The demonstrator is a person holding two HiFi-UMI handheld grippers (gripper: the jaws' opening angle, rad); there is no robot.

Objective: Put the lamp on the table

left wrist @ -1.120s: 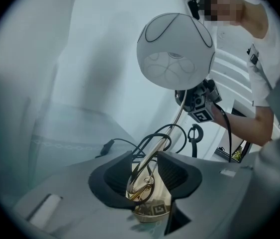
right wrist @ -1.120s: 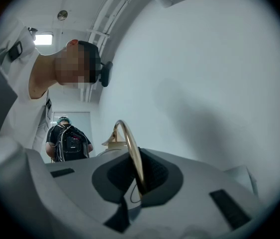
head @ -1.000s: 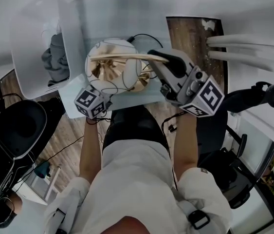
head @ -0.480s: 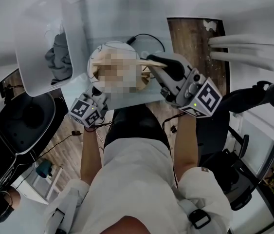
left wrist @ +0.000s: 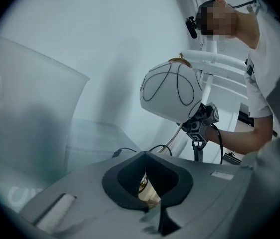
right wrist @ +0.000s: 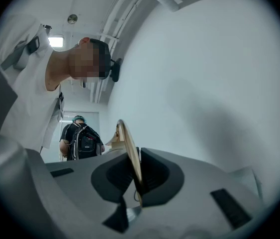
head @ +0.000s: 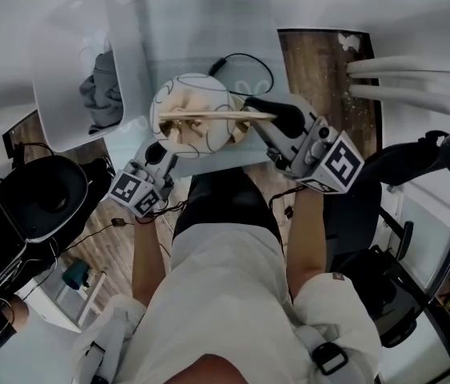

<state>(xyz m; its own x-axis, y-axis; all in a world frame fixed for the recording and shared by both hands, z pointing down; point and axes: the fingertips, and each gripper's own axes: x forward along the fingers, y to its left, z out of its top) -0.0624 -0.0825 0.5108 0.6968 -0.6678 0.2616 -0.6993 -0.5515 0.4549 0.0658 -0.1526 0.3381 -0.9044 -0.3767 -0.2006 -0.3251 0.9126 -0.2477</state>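
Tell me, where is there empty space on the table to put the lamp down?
The far part of the table is bare, between the white plastic bin on the left and the table's right edge. Nearer, it is crowded: the black cable loops right beside the lamp, and the bin holding grey cloth takes up the left side.

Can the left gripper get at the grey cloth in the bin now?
Probably not yet. The left gripper is shut on a gold part of the lamp, so its jaws are taken. The bin is open above the grey cloth.
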